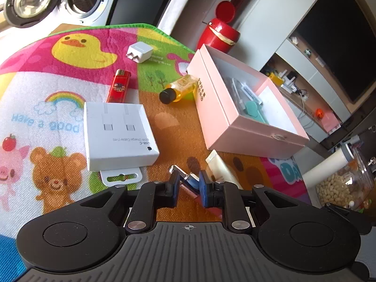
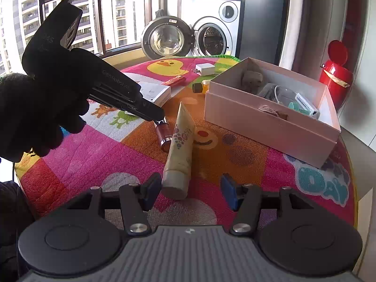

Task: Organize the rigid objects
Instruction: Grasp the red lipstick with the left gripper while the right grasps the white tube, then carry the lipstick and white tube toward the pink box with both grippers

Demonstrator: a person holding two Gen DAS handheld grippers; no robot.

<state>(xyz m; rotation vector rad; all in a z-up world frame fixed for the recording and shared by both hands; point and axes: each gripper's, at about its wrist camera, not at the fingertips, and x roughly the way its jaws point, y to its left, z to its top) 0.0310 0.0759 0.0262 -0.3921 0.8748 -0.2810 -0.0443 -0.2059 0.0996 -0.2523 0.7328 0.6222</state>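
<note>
Cartoon mat (image 1: 178, 127); white box (image 1: 119, 136) reads "USB-C Charge Cable"; left gripper (image 1: 188, 183) fingers clench small bottle (image 2: 163, 135); right gripper (image 2: 190, 191) released.

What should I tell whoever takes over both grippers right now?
Left gripper: closing around a small reddish-brown bottle on the mat; grip not confirmed.
Right gripper: open, empty, hovering by the cap end of the cream tube.
Pink box: already holds cables and small items.
Left on the mat: cream tube, yellow oil bottle, red lighter, white charger, white cable box.
</note>
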